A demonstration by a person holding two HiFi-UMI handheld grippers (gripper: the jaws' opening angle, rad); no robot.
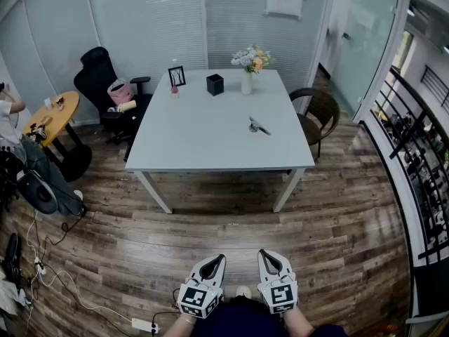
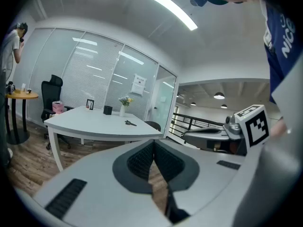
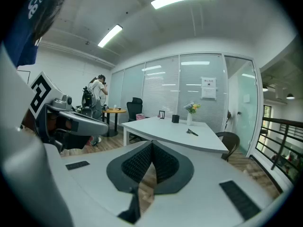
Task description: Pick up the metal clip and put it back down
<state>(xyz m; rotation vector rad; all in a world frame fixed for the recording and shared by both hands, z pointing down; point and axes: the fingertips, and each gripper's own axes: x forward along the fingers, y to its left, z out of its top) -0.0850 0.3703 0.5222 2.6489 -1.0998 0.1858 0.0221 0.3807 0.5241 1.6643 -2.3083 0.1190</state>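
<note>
The metal clip point(image 1: 258, 125) lies on the white table point(image 1: 196, 146), toward its right side; it also shows small in the left gripper view point(image 2: 130, 123) and the right gripper view point(image 3: 191, 132). Both grippers are held low near my body, well short of the table. My left gripper point(image 1: 219, 258) is shut with nothing between its jaws, its tips meeting in its own view point(image 2: 154, 142). My right gripper point(image 1: 262, 253) is likewise shut and empty point(image 3: 151, 143).
At the table's far edge stand a photo frame point(image 1: 177, 76), a black cup point(image 1: 215, 84) and a flower vase point(image 1: 248, 81). A brown chair point(image 1: 319, 111) is at the right, a black office chair point(image 1: 102, 83) and a round yellow table point(image 1: 52, 118) at the left. Cables point(image 1: 56, 279) lie on the wood floor.
</note>
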